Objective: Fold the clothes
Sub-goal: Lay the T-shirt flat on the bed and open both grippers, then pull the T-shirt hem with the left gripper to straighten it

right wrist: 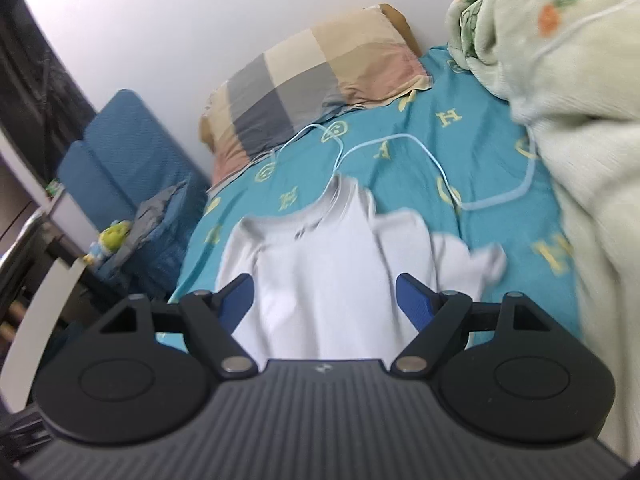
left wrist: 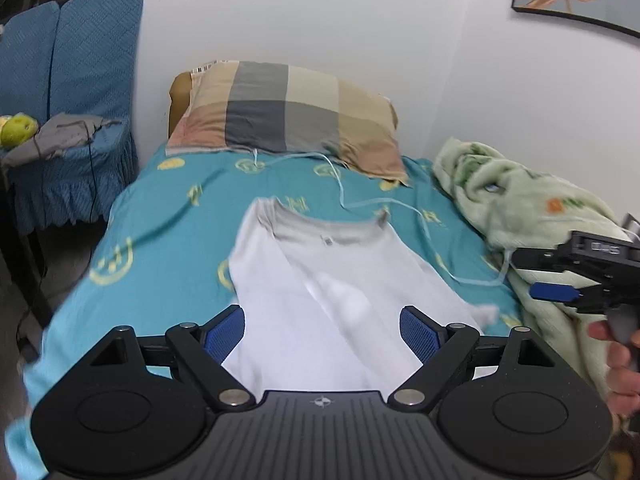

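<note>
Shirt [left wrist: 320, 280] lay flat on the bed sheet [left wrist: 168, 216], straight ahead of both sets of jaws, collar at the far end toward the pillow [left wrist: 288, 112]. Left side appeared already folded in over the body: a diagonal edge ran from collar down toward the hem. Right sleeve [right wrist: 472, 258] still stuck out, crumpled, ahead and to the right of the right jaws. Judged roughly one side fold done; right sleeve fold and the lengthwise fold(s) left. Motion blur in both views, so exact fold lines uncertain.

Left gripper [left wrist: 322, 332]: jaws wide apart, blue pads facing in, nothing between them but shirt fabric seen beyond. Whether the tips touched the cloth could not be told; no fabric pinched.

Right gripper [right wrist: 324, 300]: jaws likewise wide apart, holding nothing, shirt body seen through the gap. In the left view the same tool sat off to the right over the blanket [left wrist: 520, 200], apart from the shirt.

A thin pale cable [right wrist: 400, 140] looped on the sheet beyond the collar, between shirt and pillow, running toward the blanket. Blue chair [left wrist: 76, 112] stood left of the bed, well apart.
</note>
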A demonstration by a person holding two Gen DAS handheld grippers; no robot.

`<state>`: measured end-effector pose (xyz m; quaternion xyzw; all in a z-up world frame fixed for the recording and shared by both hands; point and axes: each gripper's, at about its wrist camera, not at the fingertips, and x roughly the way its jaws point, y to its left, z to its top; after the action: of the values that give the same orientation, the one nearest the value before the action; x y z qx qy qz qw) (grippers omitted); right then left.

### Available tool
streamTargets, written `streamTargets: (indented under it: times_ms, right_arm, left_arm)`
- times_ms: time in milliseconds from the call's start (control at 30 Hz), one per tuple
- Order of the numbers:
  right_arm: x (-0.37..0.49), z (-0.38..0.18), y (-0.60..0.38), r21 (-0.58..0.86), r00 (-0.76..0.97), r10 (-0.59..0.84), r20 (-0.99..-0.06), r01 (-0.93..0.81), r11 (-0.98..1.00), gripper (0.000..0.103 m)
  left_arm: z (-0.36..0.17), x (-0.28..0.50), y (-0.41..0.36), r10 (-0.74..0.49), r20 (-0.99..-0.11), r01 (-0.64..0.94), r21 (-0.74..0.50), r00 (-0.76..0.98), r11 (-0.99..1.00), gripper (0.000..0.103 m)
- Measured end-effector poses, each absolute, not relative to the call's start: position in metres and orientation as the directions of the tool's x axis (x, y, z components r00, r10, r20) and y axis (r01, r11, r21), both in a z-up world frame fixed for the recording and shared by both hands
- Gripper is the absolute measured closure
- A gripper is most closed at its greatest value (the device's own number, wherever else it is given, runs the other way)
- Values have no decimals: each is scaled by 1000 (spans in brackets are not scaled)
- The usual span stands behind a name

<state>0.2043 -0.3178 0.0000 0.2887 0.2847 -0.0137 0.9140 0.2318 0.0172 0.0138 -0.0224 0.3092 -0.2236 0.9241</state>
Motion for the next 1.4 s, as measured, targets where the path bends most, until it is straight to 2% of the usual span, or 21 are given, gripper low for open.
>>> streamTargets:
  times_ms: [167,300,400,567,667,700,733,767,800,833,867,933,1133,1267,1400]
  right_arm:
    - [121,20,-306,549,841,148,-520,196,813,23]
    - [88,26,-312,587,866,166,-473,169,791,23]
    - [86,14,-319,587,868,157,-472,176,790,23]
    - [108,-21,-335,631,830,196,-523,222,743,23]
    - [119,-31,-339,660,826,219,-519,224,717,22]
    - [123,-34,-339,665,826,227,-516,219,714,22]
    - [127,-37,-339,666,822,231,-520,221,713,22]
    - [130,-40,-339,665,817,234,-526,225,712,22]
    - [134,-43,-340,667,812,237,-534,232,708,22]
    - [137,-46,-340,669,806,241,-541,238,704,22]
    - [139,-48,-340,671,802,243,-545,245,700,22]
    - [140,-51,-341,673,797,244,-552,255,694,22]
    - [137,-49,-339,665,792,239,-562,260,700,22]
    - [142,-47,-334,652,794,231,-563,255,714,22]
    - [156,-45,-328,616,794,209,-570,245,748,22]
  left_arm:
    - [4,177,8,-428,-551,421,-148,716,895,19]
    - [-13,163,-8,-403,-596,406,-138,695,903,21]
    - [-31,172,-11,-357,-631,339,-156,689,928,23]
    - [-61,202,9,-293,-658,188,-228,694,955,25]
    - [-76,222,21,-311,-668,136,-301,677,944,33]
    - [-79,227,23,-313,-672,127,-311,671,942,36]
    - [-82,232,24,-310,-677,122,-312,667,942,44]
    - [-84,235,25,-310,-680,119,-313,664,942,49]
    - [-84,238,26,-314,-680,119,-318,663,941,62]
    - [-83,239,28,-320,-677,119,-327,663,938,80]
    - [-83,241,29,-326,-674,119,-335,663,935,88]
    - [-76,240,34,-351,-657,125,-366,667,922,98]
    - [-14,253,59,-366,-592,148,-385,718,911,98]
    - [47,304,95,-247,-536,79,-317,807,945,99]
    - [93,373,127,-60,-508,-24,-157,859,987,99]
